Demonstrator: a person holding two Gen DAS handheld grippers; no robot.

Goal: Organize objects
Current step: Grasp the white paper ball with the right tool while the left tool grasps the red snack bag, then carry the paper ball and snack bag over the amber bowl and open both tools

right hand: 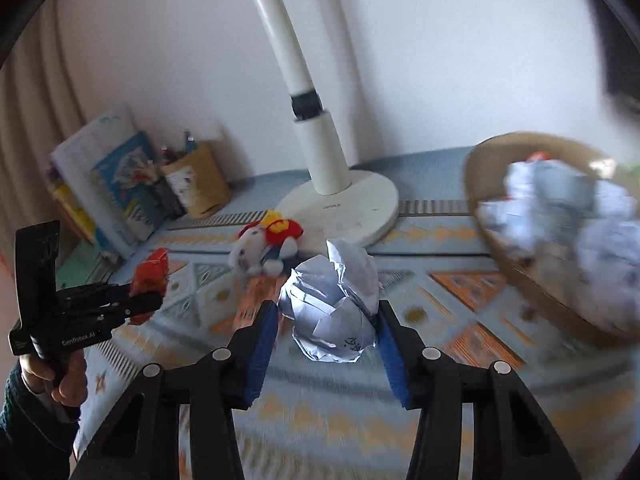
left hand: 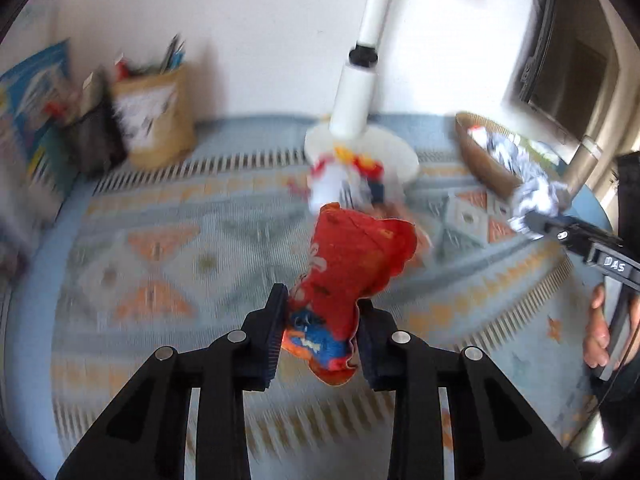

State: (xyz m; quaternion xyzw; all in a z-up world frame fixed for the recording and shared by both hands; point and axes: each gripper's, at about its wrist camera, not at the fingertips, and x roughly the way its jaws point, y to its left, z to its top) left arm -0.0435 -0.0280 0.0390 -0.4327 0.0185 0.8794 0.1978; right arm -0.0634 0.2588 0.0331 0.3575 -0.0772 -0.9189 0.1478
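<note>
My left gripper (left hand: 322, 328) is shut on a red fabric toy (left hand: 352, 264) with white flowers and a blue and orange end, held above the rug; it also shows in the right wrist view (right hand: 150, 280). My right gripper (right hand: 326, 336) is shut on a crumpled white paper ball (right hand: 332, 308), which also shows in the left wrist view (left hand: 536, 200). A white plush toy with a red hat (right hand: 266, 248) lies on the rug by the lamp base; it also shows in the left wrist view (left hand: 344, 176). A woven basket (right hand: 488, 224) at the right holds crumpled paper.
A white floor lamp base (right hand: 360, 208) stands at the back middle on the patterned rug (left hand: 160, 256). Books (right hand: 116, 176) and a brown paper bag (right hand: 200, 184) lean against the wall at the back left. A curtain (right hand: 32, 120) hangs at the left.
</note>
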